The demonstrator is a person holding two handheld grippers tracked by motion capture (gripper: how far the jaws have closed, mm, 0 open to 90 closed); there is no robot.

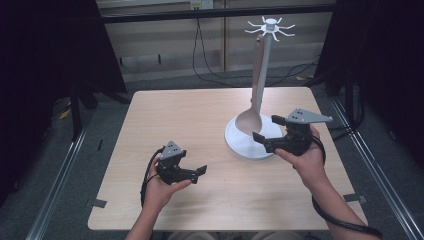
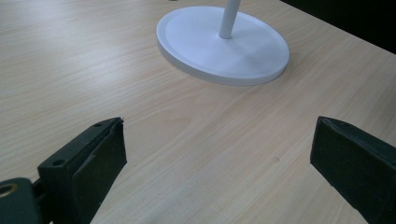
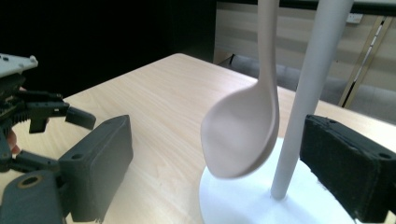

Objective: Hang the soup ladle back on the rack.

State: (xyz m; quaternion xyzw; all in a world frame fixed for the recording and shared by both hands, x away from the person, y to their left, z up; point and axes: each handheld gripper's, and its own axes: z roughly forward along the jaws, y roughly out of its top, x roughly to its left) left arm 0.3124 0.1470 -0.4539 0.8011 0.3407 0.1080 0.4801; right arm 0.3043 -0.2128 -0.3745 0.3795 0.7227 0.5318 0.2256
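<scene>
Your right gripper (image 1: 265,134) sat right of centre in the high view, just beside the white stand (image 1: 250,140), and its jaws were spread wide with nothing pinched. In the right gripper view the beige spoon (image 3: 245,135) hung between those jaws, bowl down and a bit blurred, close to the stand's pole (image 3: 308,93) and just above the round base (image 3: 243,200), but neither pad touched it. So that claw was released, not grasping. In the high view the spoon's handle ran up along the pole toward the hook ring (image 1: 270,26) at the top of the frame; I couldn't tell exactly which hook it hung from.

Your left gripper (image 1: 192,172) was lower left of centre in the high view, well apart from the stand, held over the bare wooden table (image 1: 175,115). Its own view had both jaws wide apart with only tabletop between them and the stand's base in the upper middle, so it was released as well.
</scene>
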